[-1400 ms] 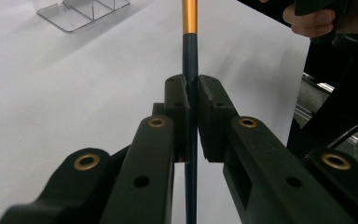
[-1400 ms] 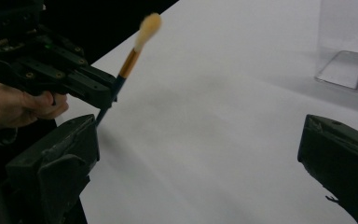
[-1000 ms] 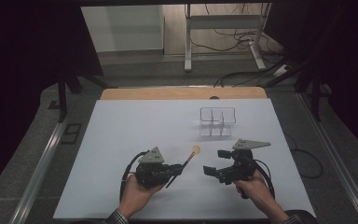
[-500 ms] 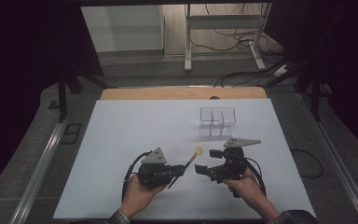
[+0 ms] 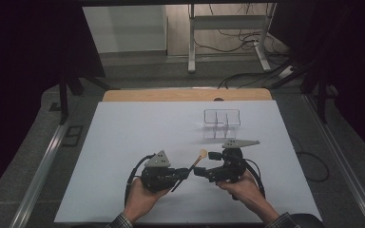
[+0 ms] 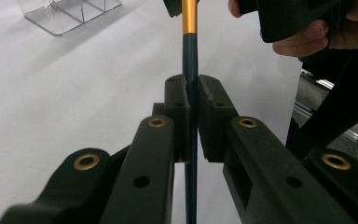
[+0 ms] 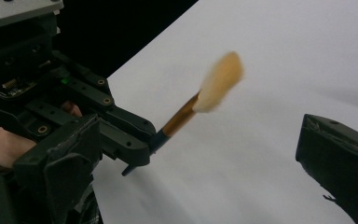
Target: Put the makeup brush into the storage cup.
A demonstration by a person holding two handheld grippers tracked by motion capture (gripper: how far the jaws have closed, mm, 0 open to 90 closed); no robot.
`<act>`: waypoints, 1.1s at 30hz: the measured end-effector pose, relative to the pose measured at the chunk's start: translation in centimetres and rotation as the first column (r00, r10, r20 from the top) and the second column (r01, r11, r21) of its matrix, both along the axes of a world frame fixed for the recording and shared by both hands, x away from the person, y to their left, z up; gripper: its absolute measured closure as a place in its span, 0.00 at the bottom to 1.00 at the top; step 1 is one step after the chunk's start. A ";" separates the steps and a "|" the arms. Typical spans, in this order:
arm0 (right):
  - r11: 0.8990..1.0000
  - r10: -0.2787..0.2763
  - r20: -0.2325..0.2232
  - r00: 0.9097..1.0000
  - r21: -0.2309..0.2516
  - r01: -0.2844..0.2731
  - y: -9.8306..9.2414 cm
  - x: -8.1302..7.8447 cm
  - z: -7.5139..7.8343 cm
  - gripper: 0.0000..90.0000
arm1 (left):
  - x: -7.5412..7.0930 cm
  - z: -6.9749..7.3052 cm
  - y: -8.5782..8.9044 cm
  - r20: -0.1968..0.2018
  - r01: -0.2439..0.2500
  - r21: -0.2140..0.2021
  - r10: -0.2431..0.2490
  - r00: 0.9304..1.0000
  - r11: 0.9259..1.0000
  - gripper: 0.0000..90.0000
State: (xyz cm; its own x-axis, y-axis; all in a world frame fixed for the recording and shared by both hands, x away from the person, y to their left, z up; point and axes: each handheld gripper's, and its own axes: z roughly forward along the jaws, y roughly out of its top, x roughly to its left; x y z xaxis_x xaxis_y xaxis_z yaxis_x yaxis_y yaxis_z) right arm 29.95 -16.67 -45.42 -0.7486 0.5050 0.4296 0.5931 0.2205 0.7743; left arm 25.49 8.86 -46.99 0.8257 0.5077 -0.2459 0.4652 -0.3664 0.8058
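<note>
The brush [image 5: 192, 166] is slim, with a dark blue handle, a gold-orange band higher up and a pale tan tuft [image 5: 202, 153] of soft bristles at its tip. It is clamped by the dark part of the handle between the closed jaws of the left gripper [image 5: 183, 173], and it slants up away from them, tuft end highest, with the handle's dark tail sticking out below the jaws. The tuft is clear of the white tabletop [image 5: 138, 133].
</note>
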 end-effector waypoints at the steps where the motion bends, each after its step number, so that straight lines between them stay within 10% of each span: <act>1: 1.000 0.005 -0.009 1.000 0.008 -0.005 0.1 0.1 0.0 0.01 | 0.0 0.0 0.0 0.001 0.001 0.000 -0.001 1.000 1.000 0.93; 6: 1.000 0.000 -0.013 1.000 0.012 0.000 0.3 0.2 0.2 0.07 | 0.0 0.0 -0.1 0.004 0.005 0.001 -0.006 1.000 1.000 0.93; 11: 0.999 -0.003 -0.036 0.999 0.039 0.004 0.1 0.4 0.5 0.40 | 0.0 0.0 0.0 0.004 0.002 0.001 -0.002 1.000 1.000 0.93; 24: 0.998 0.032 -0.072 0.997 0.058 -0.028 0.3 0.5 0.3 0.80 | 0.0 0.0 -0.1 0.011 0.007 0.008 -0.007 1.000 1.000 0.93; 30: 0.990 0.044 -0.168 0.985 0.137 -0.021 0.2 0.6 -0.1 0.93 | 0.1 -0.3 -0.5 0.000 0.023 0.033 -0.023 1.000 0.999 0.91; 32: 0.992 0.036 -0.157 0.987 0.121 -0.017 0.3 0.5 0.0 0.94 | 0.2 -0.4 -0.4 -0.010 0.008 0.022 -0.007 1.000 1.000 0.77; 33: 0.994 0.034 -0.140 0.990 0.106 -0.020 0.4 0.4 0.2 0.94 | 0.2 -0.3 -0.4 -0.004 -0.004 0.028 0.004 1.000 1.000 0.52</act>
